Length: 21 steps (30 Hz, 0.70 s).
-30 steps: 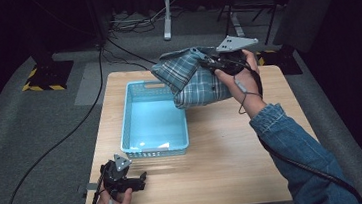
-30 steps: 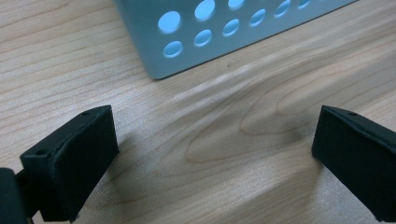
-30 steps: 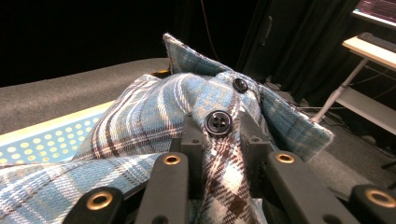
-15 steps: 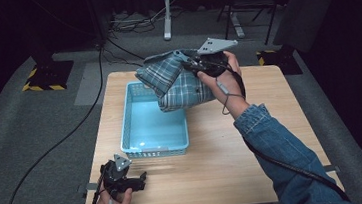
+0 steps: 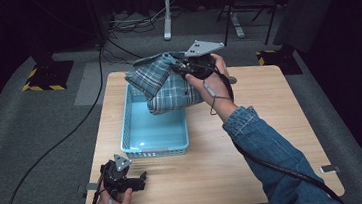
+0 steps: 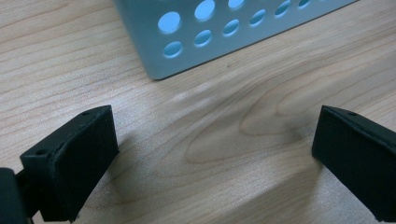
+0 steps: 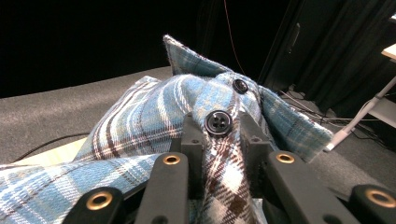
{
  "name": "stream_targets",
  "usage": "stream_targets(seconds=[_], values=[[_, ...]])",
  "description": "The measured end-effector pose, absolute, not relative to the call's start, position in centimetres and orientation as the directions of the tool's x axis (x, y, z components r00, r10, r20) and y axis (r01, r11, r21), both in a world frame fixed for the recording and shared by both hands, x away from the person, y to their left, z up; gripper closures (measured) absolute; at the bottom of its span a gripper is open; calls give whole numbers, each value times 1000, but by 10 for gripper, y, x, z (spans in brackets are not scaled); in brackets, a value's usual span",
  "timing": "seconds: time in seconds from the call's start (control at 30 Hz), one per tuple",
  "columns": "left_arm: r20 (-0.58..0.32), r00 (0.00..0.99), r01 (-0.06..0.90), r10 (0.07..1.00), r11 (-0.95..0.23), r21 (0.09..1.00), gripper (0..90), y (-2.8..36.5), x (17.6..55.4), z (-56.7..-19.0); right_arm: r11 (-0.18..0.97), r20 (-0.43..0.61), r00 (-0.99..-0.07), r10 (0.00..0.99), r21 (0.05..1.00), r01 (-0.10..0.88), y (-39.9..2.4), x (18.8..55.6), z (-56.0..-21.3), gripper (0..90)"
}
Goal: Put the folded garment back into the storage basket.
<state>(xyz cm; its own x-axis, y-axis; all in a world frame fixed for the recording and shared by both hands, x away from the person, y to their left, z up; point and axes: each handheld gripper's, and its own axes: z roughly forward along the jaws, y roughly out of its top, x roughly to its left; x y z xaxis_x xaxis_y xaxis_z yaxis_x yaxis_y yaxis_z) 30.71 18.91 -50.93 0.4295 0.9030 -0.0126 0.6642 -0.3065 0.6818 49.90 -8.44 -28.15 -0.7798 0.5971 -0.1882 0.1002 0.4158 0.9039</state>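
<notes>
No brand, label or writing can be read on anything here; the shirt shows no tag and the basket wall is plain.

The plaid shirt (image 5: 164, 83) is a folded button-up in light blue, white and dark brown checks. In the right gripper view (image 7: 154, 121) its placket runs up between the jaws, with one dark four-hole button (image 7: 218, 122) just above the jaw tips and a second button (image 7: 240, 86) farther up, at about 1 o'clock from the first. A pointed collar corner stands up at 12 o'clock, and the cloth bunches into soft folds on either side.

The right gripper (image 5: 182, 69) is clamped on the shirt: its two black jaws stand close together with the placket pinched between them. In the high view the shirt hangs from that grip above the far end of the light blue plastic basket (image 5: 129, 118), at the basket's 12 o'clock, its lower fold reaching down toward the far rim; whether it touches the rim I cannot tell. The basket sits on the wooden table (image 5: 253, 145), left of centre, and its inside looks bare.

The left gripper (image 5: 137, 180) rests at the table's near left corner, at about 7 o'clock from the basket. Its jaws stand wide apart with bare wood between them, and in the left gripper view a perforated corner of the basket (image 6: 159, 56) lies just ahead at 12 o'clock.
</notes>
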Motion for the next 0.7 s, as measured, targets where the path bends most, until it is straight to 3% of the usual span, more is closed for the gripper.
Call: stream_targets(seconds=[0.7], values=[[-13, 430, 664, 903, -307, 682, 2, 189, 307, -509, 445, -176, -806, 565, 888, 118, -47, 502, -308, 769]])
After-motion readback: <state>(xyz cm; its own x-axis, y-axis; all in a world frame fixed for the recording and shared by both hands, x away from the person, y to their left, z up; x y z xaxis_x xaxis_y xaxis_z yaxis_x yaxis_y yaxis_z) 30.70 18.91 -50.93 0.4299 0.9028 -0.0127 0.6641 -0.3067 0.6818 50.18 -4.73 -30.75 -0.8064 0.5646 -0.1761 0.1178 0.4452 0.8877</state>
